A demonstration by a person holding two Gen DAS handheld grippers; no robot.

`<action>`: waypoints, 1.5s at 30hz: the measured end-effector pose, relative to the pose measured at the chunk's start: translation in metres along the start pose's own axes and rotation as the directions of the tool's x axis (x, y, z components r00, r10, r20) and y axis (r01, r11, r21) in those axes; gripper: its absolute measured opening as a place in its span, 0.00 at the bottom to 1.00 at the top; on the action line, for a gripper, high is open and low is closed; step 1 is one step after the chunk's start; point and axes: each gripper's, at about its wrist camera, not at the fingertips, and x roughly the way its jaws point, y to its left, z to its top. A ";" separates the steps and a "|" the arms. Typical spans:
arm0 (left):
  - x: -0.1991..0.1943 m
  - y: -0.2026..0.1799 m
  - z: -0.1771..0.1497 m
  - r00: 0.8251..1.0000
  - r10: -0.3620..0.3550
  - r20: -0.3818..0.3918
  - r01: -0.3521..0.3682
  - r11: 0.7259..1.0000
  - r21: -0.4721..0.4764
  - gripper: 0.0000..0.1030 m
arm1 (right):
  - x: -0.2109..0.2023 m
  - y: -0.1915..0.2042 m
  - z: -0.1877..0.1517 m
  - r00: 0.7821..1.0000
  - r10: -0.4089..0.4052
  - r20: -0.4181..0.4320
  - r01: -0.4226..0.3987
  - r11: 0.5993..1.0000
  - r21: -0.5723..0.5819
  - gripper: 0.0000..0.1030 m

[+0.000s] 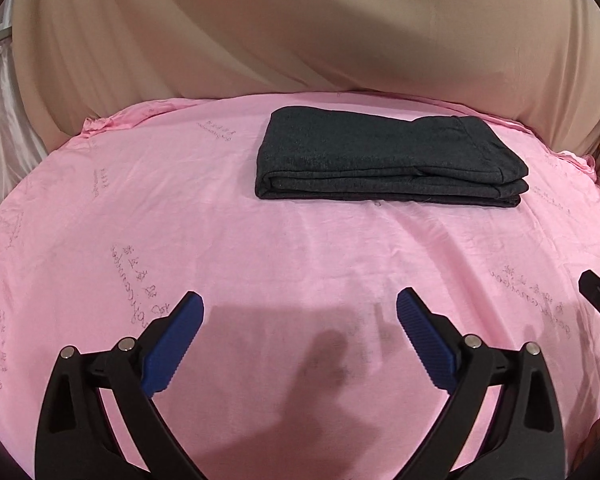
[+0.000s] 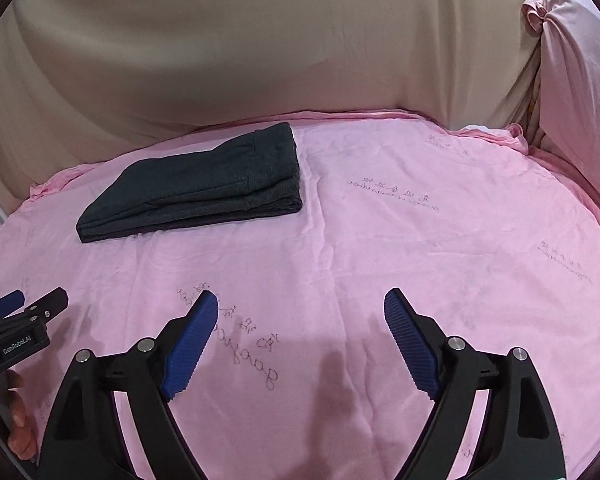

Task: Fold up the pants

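While folded, pants (image 1: 388, 160) beyond tongs (image 1: 300, 312), apart

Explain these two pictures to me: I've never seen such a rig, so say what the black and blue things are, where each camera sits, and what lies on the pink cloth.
A person holds hand-held tongs in each hand, each carrying a camera that looks along its two fingers. One picture looks out from the left tongs, the other from the right tongs. Both stand open and hold nothing. The dark grey pants lie neatly folded on the pink sheet, well beyond both tongs and touched by neither. Beige fabric hangs behind. In the right view, the left tongs and the hand holding them show at the left edge.
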 end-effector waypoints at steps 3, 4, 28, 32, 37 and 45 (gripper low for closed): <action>-0.001 0.000 0.000 1.000 0.001 0.004 -0.001 1.000 -0.001 0.92 | 0.002 0.000 -0.001 1.000 0.004 -0.012 -0.005 1.000 -0.002 0.81; -0.001 0.000 -0.001 1.000 0.000 0.005 0.000 1.000 -0.002 0.92 | 0.002 0.000 -0.001 1.000 0.003 -0.010 -0.003 1.000 -0.004 0.81; -0.005 -0.006 -0.001 1.000 0.016 0.021 -0.017 0.999 0.037 0.92 | 0.000 0.005 -0.002 1.000 -0.017 0.001 0.017 0.999 -0.037 0.82; -0.004 -0.005 -0.001 1.000 0.018 0.019 -0.019 0.999 0.037 0.91 | -0.001 0.005 -0.002 1.000 -0.018 0.000 0.018 0.999 -0.036 0.82; -0.004 -0.006 -0.001 1.000 0.021 0.021 -0.022 0.999 0.042 0.91 | 0.000 0.005 -0.002 1.000 -0.017 0.000 0.017 0.999 -0.036 0.82; -0.005 -0.006 -0.001 0.999 0.024 0.023 -0.025 0.999 0.046 0.91 | 0.000 0.005 -0.003 1.000 -0.017 0.000 0.017 0.999 -0.036 0.82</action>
